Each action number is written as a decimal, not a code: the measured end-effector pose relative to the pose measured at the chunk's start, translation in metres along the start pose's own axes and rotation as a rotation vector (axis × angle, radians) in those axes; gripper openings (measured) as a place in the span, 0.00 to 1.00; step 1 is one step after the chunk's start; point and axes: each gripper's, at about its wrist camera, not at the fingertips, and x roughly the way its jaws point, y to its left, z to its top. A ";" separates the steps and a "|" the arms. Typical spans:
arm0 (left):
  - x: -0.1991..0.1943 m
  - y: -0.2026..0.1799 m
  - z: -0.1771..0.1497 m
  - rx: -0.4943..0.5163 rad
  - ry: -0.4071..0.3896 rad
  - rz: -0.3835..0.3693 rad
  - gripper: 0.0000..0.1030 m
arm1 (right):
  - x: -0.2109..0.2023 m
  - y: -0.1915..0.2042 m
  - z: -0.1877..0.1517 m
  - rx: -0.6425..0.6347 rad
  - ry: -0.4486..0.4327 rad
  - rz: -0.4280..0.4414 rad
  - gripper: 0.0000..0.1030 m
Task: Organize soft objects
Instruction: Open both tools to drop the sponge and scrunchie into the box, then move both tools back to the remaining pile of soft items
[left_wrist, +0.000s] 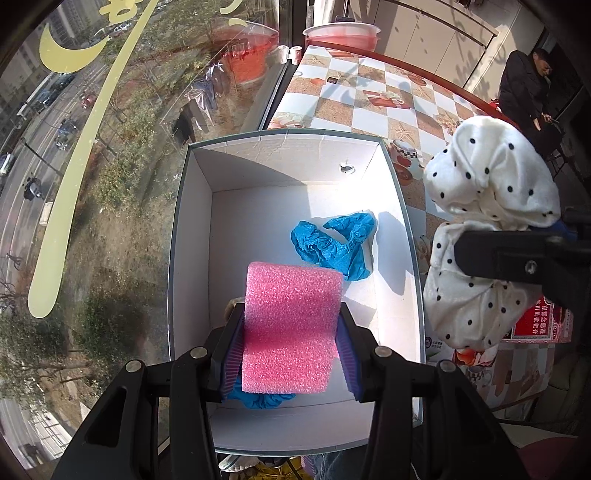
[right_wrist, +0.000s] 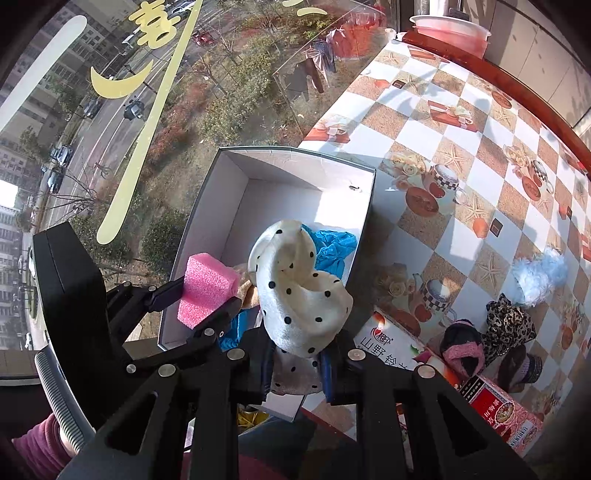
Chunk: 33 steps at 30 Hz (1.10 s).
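Note:
My left gripper is shut on a pink foam block and holds it over the near end of an open white cardboard box. A crumpled blue cover lies on the box floor, and another blue piece shows under the foam. My right gripper is shut on a white cloth with black dots, held above the box's near right corner. That cloth also shows in the left wrist view. The left gripper with the foam shows in the right wrist view.
The box stands at the window edge of a checkered tablecloth. A pale blue fluffy item, a leopard-print piece and a pink-and-black piece lie at right, by a red printed carton. Pink basins stand far back.

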 end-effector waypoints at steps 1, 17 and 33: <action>0.001 0.001 -0.001 -0.004 0.004 0.001 0.48 | 0.002 0.003 0.002 -0.007 0.002 0.001 0.20; 0.002 0.007 -0.005 -0.063 0.023 -0.053 0.82 | 0.013 0.017 0.012 -0.039 0.030 0.003 0.44; -0.016 0.012 0.004 -0.142 -0.040 -0.147 1.00 | -0.011 -0.014 0.009 0.092 0.056 0.050 0.99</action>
